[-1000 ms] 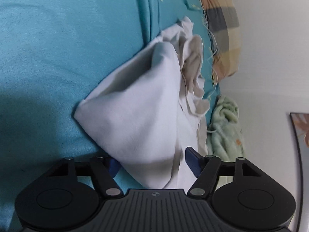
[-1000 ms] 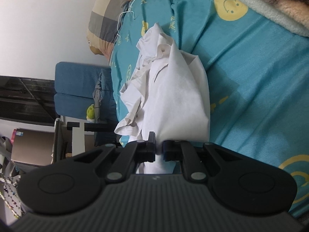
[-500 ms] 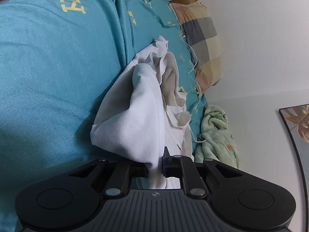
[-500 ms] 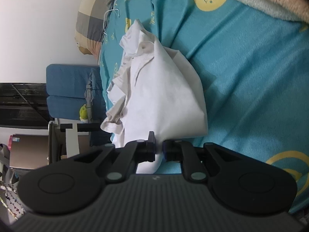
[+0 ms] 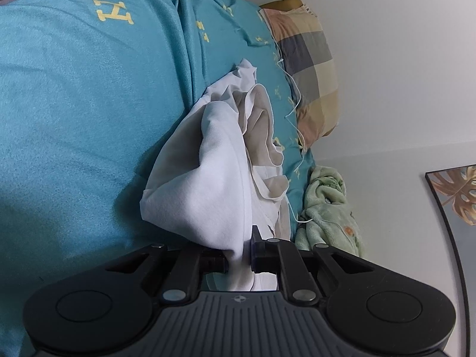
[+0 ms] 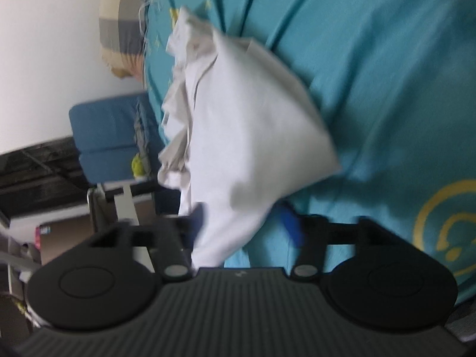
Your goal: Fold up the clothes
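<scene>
A big bed (image 5: 74,125) with a teal blanket fills both views. On it lies a white shirt (image 5: 220,178), bunched up, close to the edge where a checked pillow (image 5: 309,68) sits. The shirt's long side runs straight away from both tools, its crumpled collar end pointing toward the pillow. The left tool (image 5: 239,257) pinches the near end tight. The right tool (image 6: 242,223) has just been opening; cloth hangs loose between its wide fingers, so the left hand alone holds it.
</scene>
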`<state>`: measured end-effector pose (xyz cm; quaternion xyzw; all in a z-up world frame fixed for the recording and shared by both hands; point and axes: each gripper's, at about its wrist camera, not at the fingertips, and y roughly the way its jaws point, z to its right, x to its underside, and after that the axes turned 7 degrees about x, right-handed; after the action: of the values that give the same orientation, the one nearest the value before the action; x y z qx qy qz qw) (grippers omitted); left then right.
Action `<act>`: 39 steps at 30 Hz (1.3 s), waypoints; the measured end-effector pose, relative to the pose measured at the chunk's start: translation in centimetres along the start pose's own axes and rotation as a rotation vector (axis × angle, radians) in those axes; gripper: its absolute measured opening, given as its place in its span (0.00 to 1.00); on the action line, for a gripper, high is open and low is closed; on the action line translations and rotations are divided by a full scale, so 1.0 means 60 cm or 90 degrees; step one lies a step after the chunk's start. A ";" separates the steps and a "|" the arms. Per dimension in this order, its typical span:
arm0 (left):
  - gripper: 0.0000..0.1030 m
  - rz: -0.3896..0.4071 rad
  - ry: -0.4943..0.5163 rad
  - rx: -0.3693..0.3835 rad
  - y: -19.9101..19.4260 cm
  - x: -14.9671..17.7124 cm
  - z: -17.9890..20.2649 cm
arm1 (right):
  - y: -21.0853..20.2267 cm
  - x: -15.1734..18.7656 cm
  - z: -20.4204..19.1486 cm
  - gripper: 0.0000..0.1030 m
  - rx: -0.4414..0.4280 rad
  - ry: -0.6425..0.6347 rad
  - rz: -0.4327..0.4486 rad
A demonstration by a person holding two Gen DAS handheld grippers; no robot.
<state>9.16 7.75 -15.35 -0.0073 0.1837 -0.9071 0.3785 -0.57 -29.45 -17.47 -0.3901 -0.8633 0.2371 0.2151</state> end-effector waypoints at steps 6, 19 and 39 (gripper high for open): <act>0.13 0.008 -0.012 0.013 -0.004 -0.004 -0.003 | 0.021 -0.011 -0.005 0.69 0.009 0.006 0.007; 0.09 0.014 -0.040 0.016 -0.029 -0.022 0.032 | -0.055 -0.029 -0.053 0.06 0.024 -0.089 0.151; 0.04 -0.018 0.105 0.047 -0.215 0.072 0.182 | -0.231 0.108 -0.072 0.06 0.009 -0.166 0.183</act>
<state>-1.08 9.52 -1.37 0.0785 0.1808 -0.9160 0.3495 -9.98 -31.48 -4.82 -0.4742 -0.8175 0.3197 0.0682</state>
